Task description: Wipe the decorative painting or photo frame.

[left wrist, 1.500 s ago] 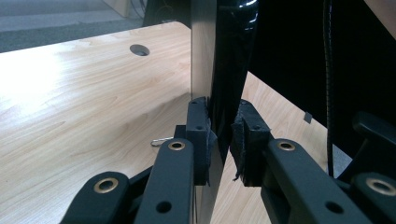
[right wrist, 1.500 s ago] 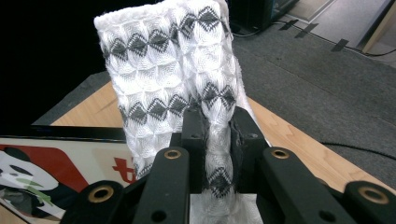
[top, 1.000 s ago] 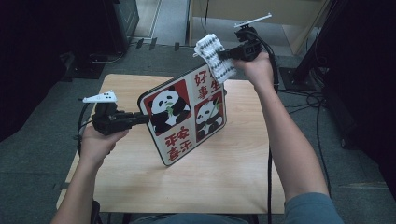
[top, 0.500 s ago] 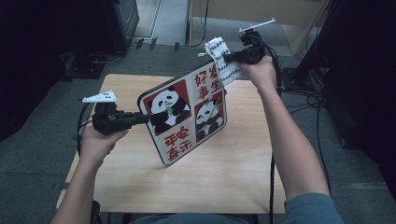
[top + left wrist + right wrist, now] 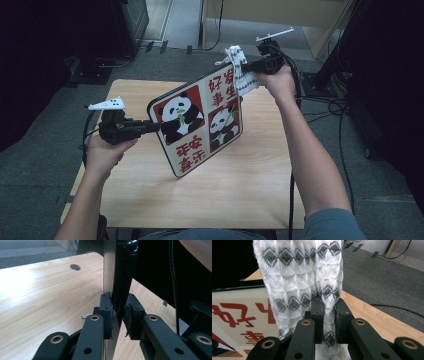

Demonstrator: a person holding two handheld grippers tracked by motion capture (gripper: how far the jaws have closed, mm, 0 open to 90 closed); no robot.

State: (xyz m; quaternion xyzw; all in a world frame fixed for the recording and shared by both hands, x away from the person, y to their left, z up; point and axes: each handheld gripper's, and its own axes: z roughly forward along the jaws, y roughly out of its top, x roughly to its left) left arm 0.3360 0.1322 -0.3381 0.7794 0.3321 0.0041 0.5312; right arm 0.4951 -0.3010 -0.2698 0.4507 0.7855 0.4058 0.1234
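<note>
My left claw (image 5: 150,125) clamps the panda board's (image 5: 200,125) left edge, tilted above the tabletop (image 5: 250,190); my right claw (image 5: 247,67), pinching the patterned cloth (image 5: 240,72), sits at its top right corner.

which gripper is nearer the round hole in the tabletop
Left. In the left gripper view the round hole lies in the wood just beyond the left gripper, whose jaws clamp the panda board. The right gripper holds the cloth at the board's far top corner.
</note>
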